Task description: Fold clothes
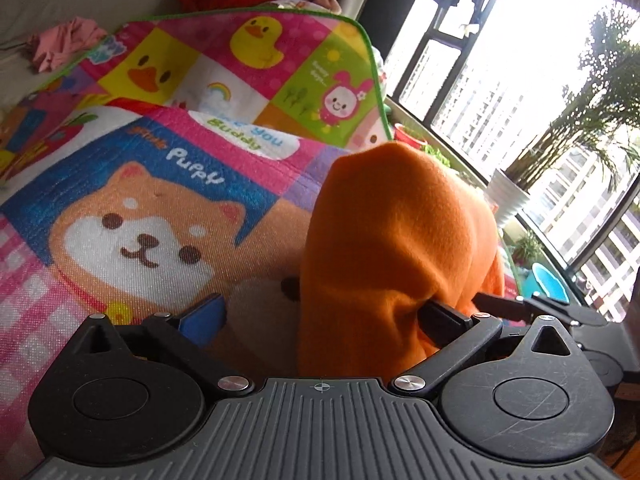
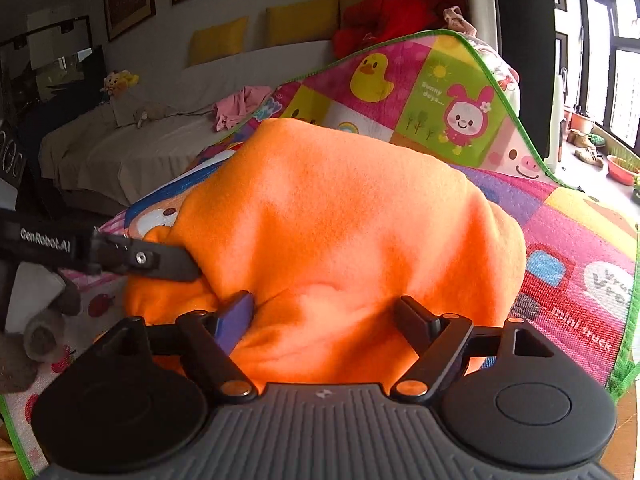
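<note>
An orange fleece garment (image 2: 340, 220) lies bunched in a mound on a colourful cartoon play mat (image 2: 568, 248). In the left wrist view the garment (image 1: 392, 248) drapes over my left gripper's right finger (image 1: 444, 322). My left gripper (image 1: 320, 316) has its jaws wide apart, and its blue-padded left finger (image 1: 204, 314) is bare over the mat (image 1: 140, 208). My right gripper (image 2: 328, 320) is open, both fingers pressed into the near edge of the fleece. The left gripper's finger (image 2: 160, 260) pokes into the garment from the left in the right wrist view.
The mat's far part (image 2: 420, 92) is folded up against a sofa (image 2: 120, 152). A pink garment (image 2: 240, 104) and a red pile (image 2: 392, 16) lie on the sofa. Windows with potted plants (image 1: 516, 188) stand on the right.
</note>
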### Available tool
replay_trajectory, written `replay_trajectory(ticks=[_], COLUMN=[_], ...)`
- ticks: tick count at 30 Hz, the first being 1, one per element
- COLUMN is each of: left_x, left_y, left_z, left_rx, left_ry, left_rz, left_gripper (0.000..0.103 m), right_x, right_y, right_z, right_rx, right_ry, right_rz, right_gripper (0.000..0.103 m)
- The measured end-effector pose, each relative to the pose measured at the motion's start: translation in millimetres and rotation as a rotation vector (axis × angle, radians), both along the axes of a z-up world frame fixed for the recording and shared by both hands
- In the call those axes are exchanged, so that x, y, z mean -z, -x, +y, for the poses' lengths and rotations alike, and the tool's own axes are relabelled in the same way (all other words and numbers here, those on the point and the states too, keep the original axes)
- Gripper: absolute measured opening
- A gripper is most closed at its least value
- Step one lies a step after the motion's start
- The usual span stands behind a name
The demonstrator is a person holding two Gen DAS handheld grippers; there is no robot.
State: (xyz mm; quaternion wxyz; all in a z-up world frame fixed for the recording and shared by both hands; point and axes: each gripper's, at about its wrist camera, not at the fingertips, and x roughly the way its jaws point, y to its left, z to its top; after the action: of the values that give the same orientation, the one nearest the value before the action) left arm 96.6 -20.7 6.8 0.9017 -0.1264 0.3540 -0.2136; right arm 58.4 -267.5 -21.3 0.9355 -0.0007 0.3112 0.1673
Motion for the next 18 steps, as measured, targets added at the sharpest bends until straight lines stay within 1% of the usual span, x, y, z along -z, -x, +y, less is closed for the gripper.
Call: replay_trajectory(ticks=[3, 5, 7, 10, 11, 14, 16, 18], left_x=[-10, -16, -16, -2, 4, 19, 23, 22], left_y=[3, 4, 4, 2, 1, -1, -1, -2], left_z=[7, 5, -3, -18, -20, -23, -19, -18], left_rx=[-0.021, 0.002, 0.032, 0.045, 0.052, 0.059, 0.057, 0.055], left_ry=[0.057, 0.072, 0.044, -0.065, -0.081, -0.103, -0.084, -0.088], left_rz=[-0.022, -0.034, -0.041, -0.010, 0.007, 0.050, 0.051, 0.046], left_gripper=[0.103, 0.103, 0.103, 0.103, 0.103, 0.103, 0.103, 0.103], right_x=[3, 4, 5, 3, 2, -4, -10, -20], right_y=[3, 5, 8, 11, 11, 14, 16, 17], right_z=[-2, -3, -1, 0, -2, -8, -13, -18], right_rx=[0.008, 0.011, 0.012, 0.002, -0.004, -0.021, -0.031, -0.036], right_ry=[-0.012, -0.016, -0.004, 0.015, 0.017, 0.020, 0.028, 0.015], right_rz=[0.012, 0.018, 0.012, 0.005, 0.004, -0.002, -0.012, -0.039], right_gripper=[0.081, 0.081, 0.081, 0.081, 0.081, 0.081, 0.081, 0.081])
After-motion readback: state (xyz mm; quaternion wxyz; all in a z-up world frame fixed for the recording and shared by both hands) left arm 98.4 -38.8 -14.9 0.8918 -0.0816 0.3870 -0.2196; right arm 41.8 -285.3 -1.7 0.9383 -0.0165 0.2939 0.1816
